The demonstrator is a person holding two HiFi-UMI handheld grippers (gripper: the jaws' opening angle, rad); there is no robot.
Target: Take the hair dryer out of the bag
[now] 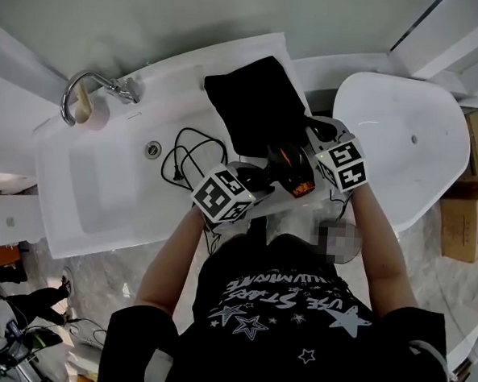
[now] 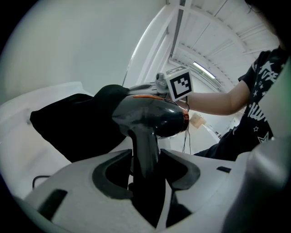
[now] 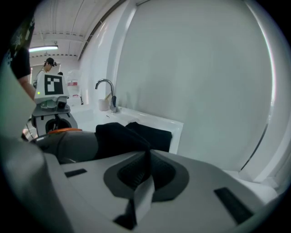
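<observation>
finds the hair dryer (image 2: 152, 116) in the air over the front edge of the sink (image 1: 84, 209), close to the person's chest. shows a dark grey body with an orange ring at the end toward the person. has its far end tucked inside the mouth of the black bag (image 1: 256, 102), so only partly out, by the look of it. leaves a black cord (image 1: 189, 155), likely its own, looped on the sink's flat top near the drain.

grips the handle with the left gripper (image 2: 145, 169). jaws roughly half apart, pads pressed on either side of the handle, the body standing above them. makes sense as a hold: takes the stiffest part and leaves the body free to slide out of the cloth.

pinches the bag's edge with the right gripper (image 3: 145, 170). jaws clenched almost together, with nothing but a thin fold of black fabric between them. reads as an anchor, holding the mouth of the bag back against the pull from the other side. leaves the rest of the bag lying flat on the sink's top, stretching toward the wall, well apart from the faucet (image 1: 120, 88).

sets the two grippers just beside each other, marker cubes side by side in the head view, dryer between them.

judges the step in hand as the draw-out itself, not yet finished. calls next for more pull away from the pinched edge, minding the cord and any fabric caught on the dryer's far end.
</observation>
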